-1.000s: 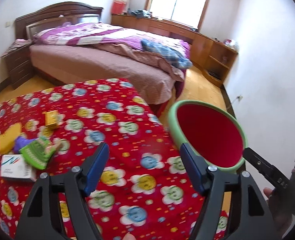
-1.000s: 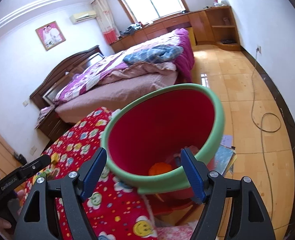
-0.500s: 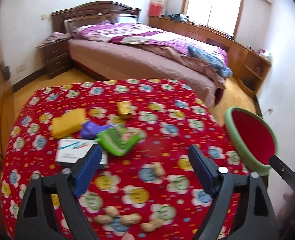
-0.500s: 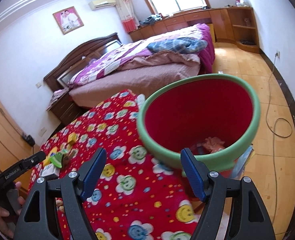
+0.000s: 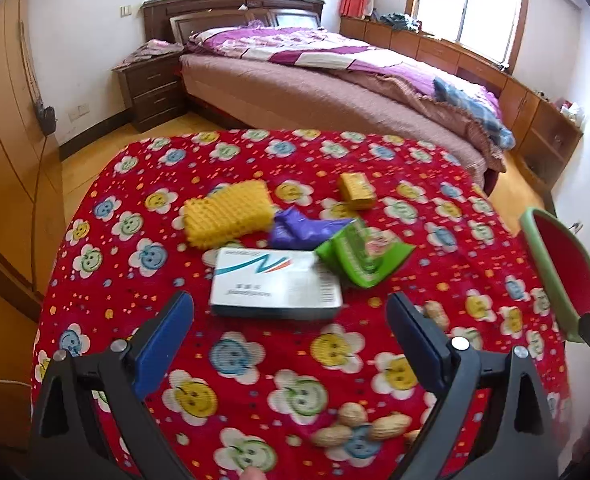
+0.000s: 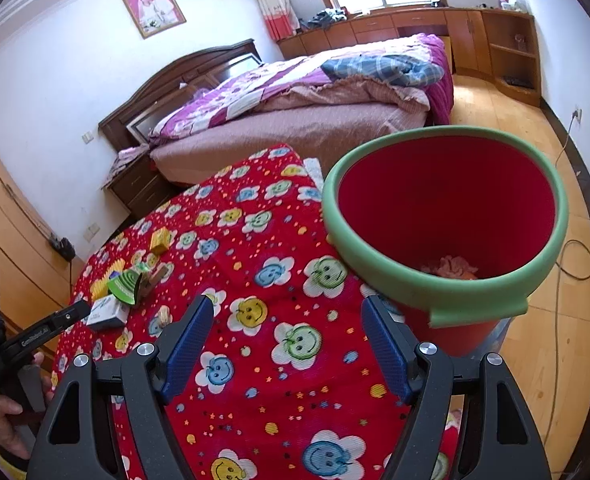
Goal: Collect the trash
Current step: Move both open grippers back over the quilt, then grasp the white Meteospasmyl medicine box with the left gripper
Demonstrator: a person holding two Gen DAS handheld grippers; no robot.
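Trash items on tabletop, both hand-held grippers empty

Left hand-held gripper (image 5: 291,336) hangs above the tabletop (image 5: 255,360), jaws spread wide, nothing between them. Directly ahead of its fingertips lies a white carton (image 5: 275,288) with a red-and-teal logo. A green wrapper (image 5: 365,258) touches the carton's far right corner. A crumpled purple wrapper (image 5: 303,232) sits just behind the carton, against a yellow textured pad (image 5: 229,214). A small yellow box (image 5: 357,191) lies farther back, apart from the cluster. Peanuts (image 5: 359,426) in the shell rest on the cloth near the right finger.

Right hand-held gripper (image 6: 287,344) is likewise wide open and empty, over the red flower-print cloth. The trash bin (image 6: 447,292), red inside with a green rim, stands at the tabletop's right edge, just beyond the right fingertip. Crumpled pinkish material (image 6: 451,266) lies at its bottom. In the right wrist view the trash cluster sits well left of the bin, near the left unit.
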